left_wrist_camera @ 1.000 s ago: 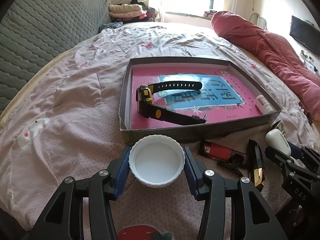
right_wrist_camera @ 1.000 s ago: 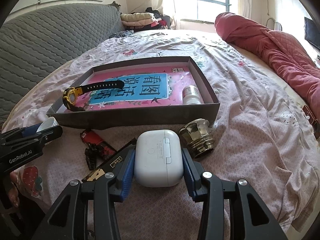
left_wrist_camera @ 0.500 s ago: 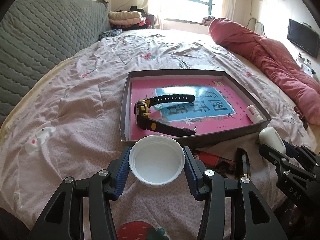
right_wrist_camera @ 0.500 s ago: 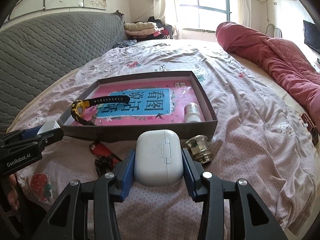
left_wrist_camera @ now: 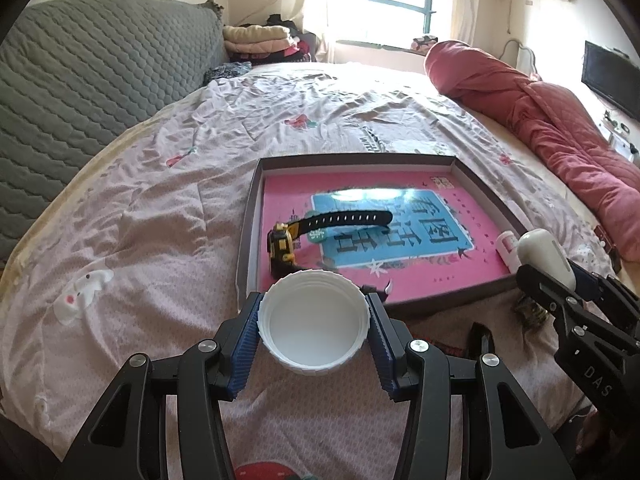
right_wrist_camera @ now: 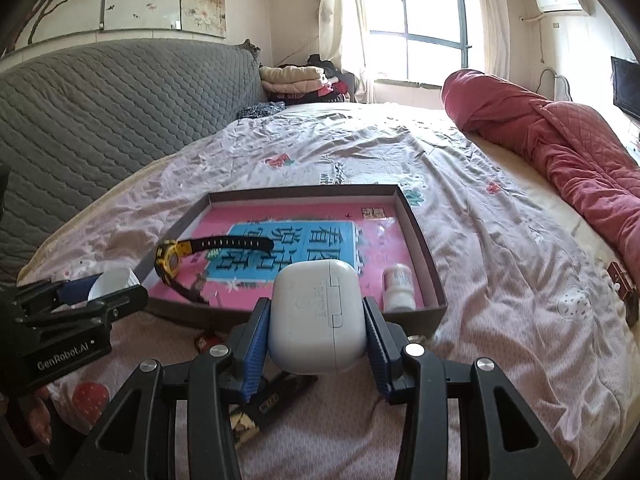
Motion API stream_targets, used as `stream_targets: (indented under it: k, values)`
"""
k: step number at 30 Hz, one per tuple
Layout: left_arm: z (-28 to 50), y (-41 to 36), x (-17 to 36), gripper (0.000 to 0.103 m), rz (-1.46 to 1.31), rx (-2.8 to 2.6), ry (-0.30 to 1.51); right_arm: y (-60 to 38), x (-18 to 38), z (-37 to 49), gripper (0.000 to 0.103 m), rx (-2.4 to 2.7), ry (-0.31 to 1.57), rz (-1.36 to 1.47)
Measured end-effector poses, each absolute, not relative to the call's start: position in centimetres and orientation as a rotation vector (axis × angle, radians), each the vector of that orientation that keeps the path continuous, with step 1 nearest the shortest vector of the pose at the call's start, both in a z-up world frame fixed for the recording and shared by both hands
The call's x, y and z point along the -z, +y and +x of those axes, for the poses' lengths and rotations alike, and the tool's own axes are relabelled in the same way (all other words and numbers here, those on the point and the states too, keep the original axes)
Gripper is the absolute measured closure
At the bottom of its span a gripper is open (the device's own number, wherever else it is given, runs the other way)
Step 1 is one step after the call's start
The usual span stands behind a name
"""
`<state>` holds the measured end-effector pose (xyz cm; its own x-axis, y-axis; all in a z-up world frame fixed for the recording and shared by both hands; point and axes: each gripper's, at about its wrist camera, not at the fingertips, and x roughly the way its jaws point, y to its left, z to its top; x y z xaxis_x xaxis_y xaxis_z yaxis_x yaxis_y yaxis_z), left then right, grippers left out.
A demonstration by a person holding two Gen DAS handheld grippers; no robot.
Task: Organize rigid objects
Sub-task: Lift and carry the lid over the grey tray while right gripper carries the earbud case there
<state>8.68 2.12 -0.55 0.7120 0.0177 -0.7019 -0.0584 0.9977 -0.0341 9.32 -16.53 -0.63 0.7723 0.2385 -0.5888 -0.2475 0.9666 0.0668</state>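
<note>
My left gripper (left_wrist_camera: 314, 334) is shut on a white ribbed plastic lid (left_wrist_camera: 314, 322), held mouth up above the bedspread just short of the near wall of a shallow brown box (left_wrist_camera: 420, 305). My right gripper (right_wrist_camera: 318, 334) is shut on a white earbud case (right_wrist_camera: 316, 316), lifted in front of the same box (right_wrist_camera: 430, 248). Inside the box, on its pink and blue floor, lie a black and yellow wristwatch (left_wrist_camera: 320, 228) (right_wrist_camera: 192, 256) and a small white bottle (right_wrist_camera: 396, 290) (left_wrist_camera: 505, 245). Each gripper also shows at the edge of the other's view: the right gripper (left_wrist_camera: 548, 268), the left gripper (right_wrist_camera: 116, 292).
A black folding tool (right_wrist_camera: 268, 404) and a red lighter (right_wrist_camera: 206, 340) lie on the pink bedspread (left_wrist_camera: 140, 240) below the grippers. A gold object (left_wrist_camera: 530, 312) sits beside the box. A rolled red quilt (right_wrist_camera: 560, 152) lies at the right, a grey headboard (right_wrist_camera: 100, 100) at the left.
Both grippers have risen with the lid and the earbud case still gripped. The box and bed look farther below, and the items on the bedspread have slid down behind the grippers.
</note>
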Motion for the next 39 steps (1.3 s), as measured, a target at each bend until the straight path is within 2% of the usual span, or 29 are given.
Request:
stream_targets:
  k: [21, 39]
  values:
    - [12.0, 0.6, -1.1, 0.051, -0.054, -0.042, 0.754, -16.7, 0.1, 11.8, 0.059, -0.276, 0.61, 0.0]
    - [15.6, 0.3, -0.3, 0.051, -0.034, -0.071, 0.781, -15.3, 1.1, 15.8, 0.059, -0.294, 0.648, -0.026]
